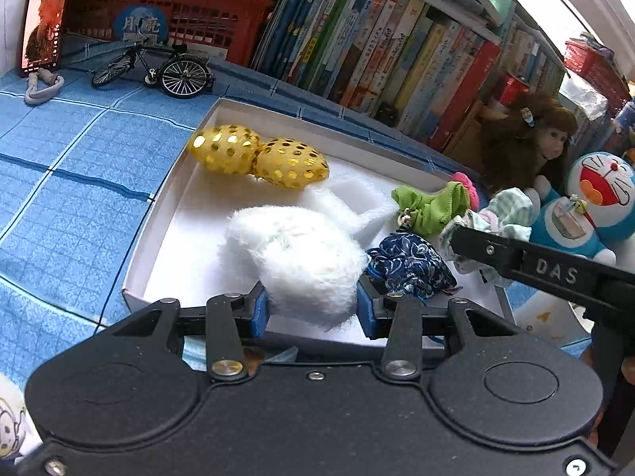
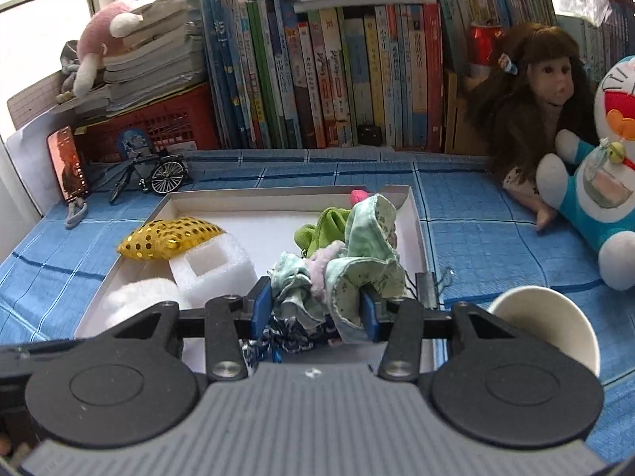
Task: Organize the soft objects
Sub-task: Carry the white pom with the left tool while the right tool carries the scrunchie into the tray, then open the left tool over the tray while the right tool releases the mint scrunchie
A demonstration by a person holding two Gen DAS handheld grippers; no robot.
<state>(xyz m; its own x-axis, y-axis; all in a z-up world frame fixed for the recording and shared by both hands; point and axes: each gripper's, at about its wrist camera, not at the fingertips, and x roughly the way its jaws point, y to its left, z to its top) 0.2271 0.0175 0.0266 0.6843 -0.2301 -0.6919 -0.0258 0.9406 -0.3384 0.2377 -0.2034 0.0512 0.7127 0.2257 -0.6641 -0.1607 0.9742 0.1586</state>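
A shallow white box (image 1: 166,214) lies on the blue checked cloth. My left gripper (image 1: 313,309) is shut on a white fluffy toy (image 1: 297,254) and holds it over the box's near edge. My right gripper (image 2: 315,309) is shut on a pale green floral cloth bundle (image 2: 357,261) at the box's right side; its arm shows in the left wrist view (image 1: 535,265). In the box lie a gold sequined cushion (image 1: 258,156), a green cloth pouch (image 1: 432,206), a navy patterned pouch (image 1: 408,263) and a white foam block (image 2: 214,273).
A row of books (image 2: 337,79) and a red crate (image 2: 158,123) stand behind. A model bicycle (image 1: 154,67) and a phone (image 1: 41,23) stand at the back left. A doll (image 2: 532,95), a blue cat plush (image 2: 607,182) and a paper cup (image 2: 547,325) are on the right.
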